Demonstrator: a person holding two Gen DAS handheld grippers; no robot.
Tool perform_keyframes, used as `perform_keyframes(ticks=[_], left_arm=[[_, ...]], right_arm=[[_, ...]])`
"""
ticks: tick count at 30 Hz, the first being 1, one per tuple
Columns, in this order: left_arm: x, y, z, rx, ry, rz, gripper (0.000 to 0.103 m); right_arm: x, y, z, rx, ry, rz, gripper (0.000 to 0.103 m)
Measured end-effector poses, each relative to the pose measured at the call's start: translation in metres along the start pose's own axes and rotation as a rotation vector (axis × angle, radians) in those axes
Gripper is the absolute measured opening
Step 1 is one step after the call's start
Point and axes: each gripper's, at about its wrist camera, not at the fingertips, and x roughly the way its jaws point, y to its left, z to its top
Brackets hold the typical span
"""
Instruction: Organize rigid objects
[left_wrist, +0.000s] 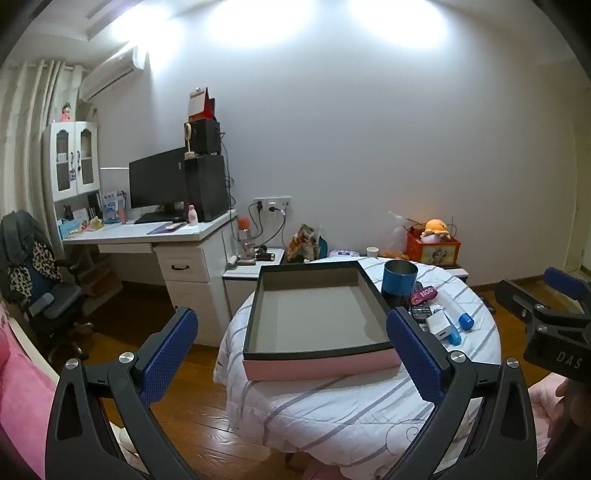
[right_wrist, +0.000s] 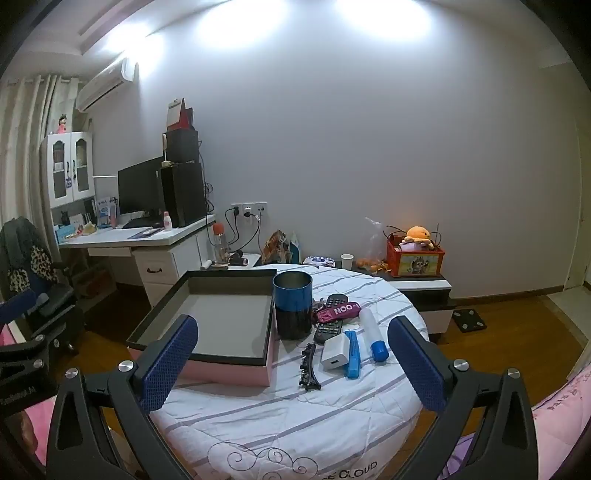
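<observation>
We hold both claws spread wide and empty, short of the round table (right_wrist: 295, 417), which is draped in a white striped quilt. Our left claw (left_wrist: 291, 354) points at the shallow box (left_wrist: 314, 314), pink outside and grey inside with a dark rim, which lies toward the table's left edge with nothing in it. Our right claw (right_wrist: 293, 363) faces the loose things heaped toward the table's right edge, none of them between its pads.

Just beside the box's right wall stands a blue and black cup (right_wrist: 293, 304), upright. Behind it lie two black remotes (right_wrist: 328, 326) with a magenta packet (right_wrist: 338, 311) across them. Nearer to us, a white charger (right_wrist: 335, 354) touches a flat blue stick (right_wrist: 352, 354); a white tube with a blue cap (right_wrist: 373, 334) lies just right of those, and a black hair clip (right_wrist: 308, 367) lies left of the charger, near the box's front corner.

The floor is brown wood. Beyond the table a white desk (left_wrist: 147, 230) carries a dark monitor (left_wrist: 157, 182) and a black computer case (left_wrist: 207, 186), with an office chair (left_wrist: 40, 284) at the left. A red box with an orange plush toy (right_wrist: 415, 254) sits on a low cabinet by the plain white wall.
</observation>
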Motion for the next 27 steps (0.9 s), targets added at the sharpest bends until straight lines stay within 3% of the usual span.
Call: perform_keyframes(ticks=[7,14,27], left_arm=[[0.002,-0.002,0.005,-0.001,-0.015,0.013,0.103],[-0.002,-0.001,0.012,-0.022,-0.050,0.022,0.103],[0.004,-0.003,0.006,-0.017,-0.036,0.020,0.103]], right_arm=[[0.003,0.004,0.004,0.010,-0.003,0.012,0.103],[0.000,0.004,0.006,0.001,-0.062,0.006,0.103],[-0.005,0.003,0.001,0.003,-0.076,0.004,0.103]])
